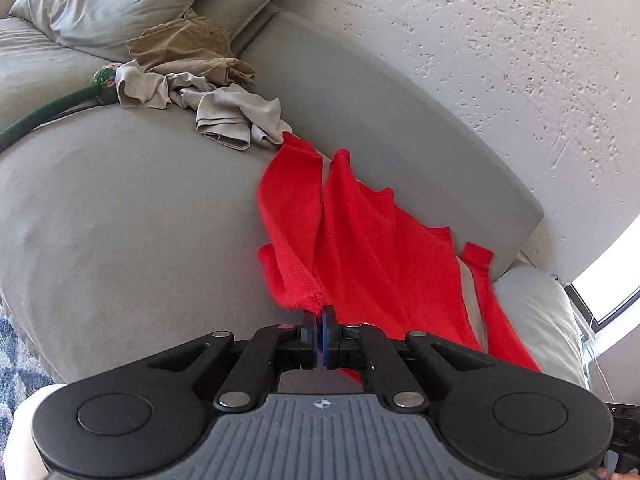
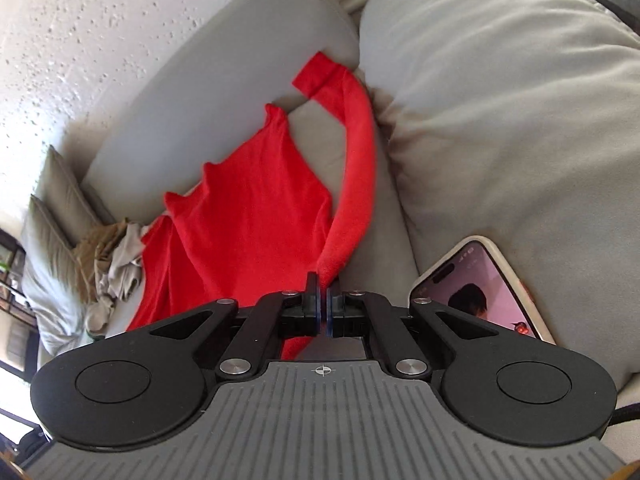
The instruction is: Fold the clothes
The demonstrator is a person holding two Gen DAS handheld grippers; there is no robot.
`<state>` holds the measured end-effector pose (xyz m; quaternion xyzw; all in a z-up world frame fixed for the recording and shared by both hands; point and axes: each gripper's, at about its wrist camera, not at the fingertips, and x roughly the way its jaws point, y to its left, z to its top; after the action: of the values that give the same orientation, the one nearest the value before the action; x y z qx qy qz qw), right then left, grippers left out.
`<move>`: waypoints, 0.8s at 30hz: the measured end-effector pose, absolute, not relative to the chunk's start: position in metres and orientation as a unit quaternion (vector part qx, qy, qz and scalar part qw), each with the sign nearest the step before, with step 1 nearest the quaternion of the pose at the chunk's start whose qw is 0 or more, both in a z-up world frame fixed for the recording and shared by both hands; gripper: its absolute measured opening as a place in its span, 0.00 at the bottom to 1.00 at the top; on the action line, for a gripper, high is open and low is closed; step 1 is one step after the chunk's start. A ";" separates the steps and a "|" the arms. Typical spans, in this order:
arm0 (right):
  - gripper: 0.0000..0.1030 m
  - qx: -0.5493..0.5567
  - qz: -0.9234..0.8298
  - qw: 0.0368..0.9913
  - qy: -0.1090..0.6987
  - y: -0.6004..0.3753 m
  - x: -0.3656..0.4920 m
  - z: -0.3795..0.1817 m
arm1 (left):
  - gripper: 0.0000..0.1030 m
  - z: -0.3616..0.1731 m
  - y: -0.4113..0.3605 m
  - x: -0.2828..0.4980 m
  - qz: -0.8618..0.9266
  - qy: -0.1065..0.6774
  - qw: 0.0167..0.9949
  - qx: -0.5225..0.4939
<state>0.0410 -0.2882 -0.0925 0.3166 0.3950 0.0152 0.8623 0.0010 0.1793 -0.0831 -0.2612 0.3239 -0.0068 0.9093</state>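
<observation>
- While both grippers clenched on red garment (image 1: 360,232): left gripper (image 1: 322,320) pinching a near edge/corner, fabric bunched right at the tips.
- Right gripper (image 2: 322,292) clamped on near end of a long sleeve-like strip (image 2: 358,168), running from the tips away toward far cuff (image 2: 316,74).
- Garment draped over grey sofa seat (image 1: 120,208) and up against backrest (image 1: 400,120); long axis approx near-to-far, from grippers toward back cushion.
- Far end touching crumpled grey/beige clothes pile (image 1: 224,116), far left in left wrist view.
- Neither hand clearly nearer: both at near edge, cloth fanning away from each.
- Judged step: laying garment flat prior to first fold; next move prob needs near edge pulled taut sideways btwn grippers.
- Risk: sleeve strip twisted, lying well right of body panel; could land folded under.
- Phone (image 2: 480,288) w/ lit screen just right of right gripper, on big cushion (image 2: 520,120); keep cloth off it.
</observation>
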 end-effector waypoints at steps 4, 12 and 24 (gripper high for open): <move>0.02 0.325 0.014 0.867 0.378 -0.292 0.027 -0.074 | 0.00 -0.068 0.177 -0.016 -0.014 0.311 0.918 -0.246; 0.06 0.323 0.033 0.845 0.424 -0.291 -0.007 -0.069 | 0.08 -0.085 0.178 -0.024 0.002 0.404 0.884 -0.234; 0.41 0.517 0.010 0.729 0.448 -0.293 -0.008 -0.164 | 0.31 -0.158 0.175 0.001 0.078 0.421 0.836 -0.344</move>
<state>-0.0083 -0.2926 -0.1644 0.5173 0.4476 0.0103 0.7293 0.0007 0.1752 -0.1582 -0.3439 0.4205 0.0776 0.8360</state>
